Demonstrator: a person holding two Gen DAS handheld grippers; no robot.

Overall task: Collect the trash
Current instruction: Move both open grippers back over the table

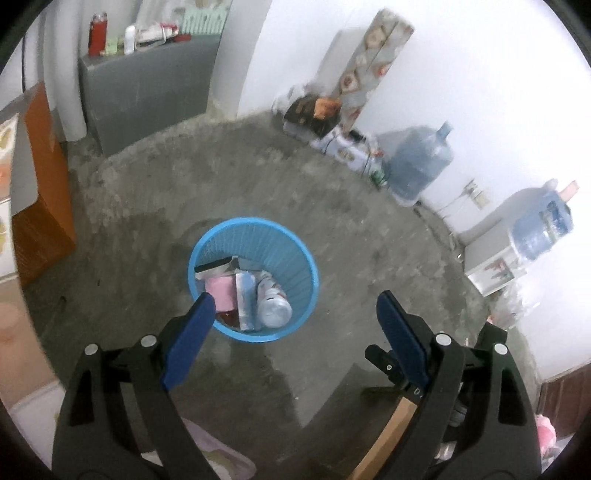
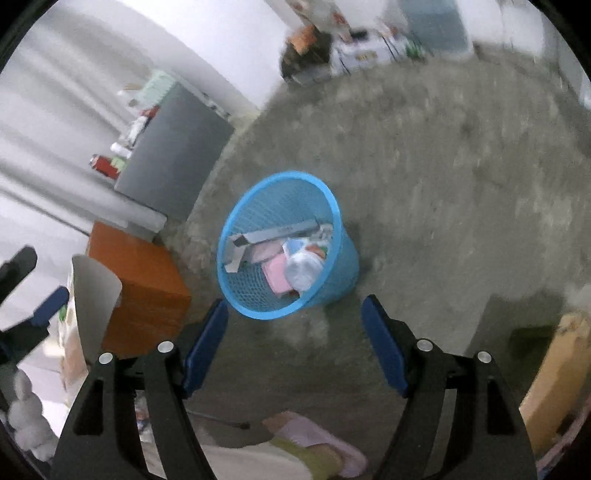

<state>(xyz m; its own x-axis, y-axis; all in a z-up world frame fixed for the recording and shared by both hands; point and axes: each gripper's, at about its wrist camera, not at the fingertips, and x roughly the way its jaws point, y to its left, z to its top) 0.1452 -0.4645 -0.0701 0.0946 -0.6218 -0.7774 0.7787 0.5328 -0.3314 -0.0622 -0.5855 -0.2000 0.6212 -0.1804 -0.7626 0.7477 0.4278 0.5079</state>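
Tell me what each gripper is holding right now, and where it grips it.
Nothing is held. The left gripper and right gripper both stand open and empty above the floor near the blue basket, which already contains the trash.

Both the left gripper [image 1: 295, 306] and the right gripper [image 2: 293, 314] have glossy black plastic arms with triangular cut-outs, round silver rivets, and flat dark-blue finger pads [image 2: 384, 347].

1. Grey cabinet [image 1: 147, 92] against the white wall; red bottle [image 1: 97, 34] upright on top.
2. Orange box [image 2: 142, 291] on the concrete floor [image 1: 314, 192].
3. Two blue water jugs [image 1: 419, 162] by the wall.
4. Patterned board [image 1: 369, 62] leaning upright.
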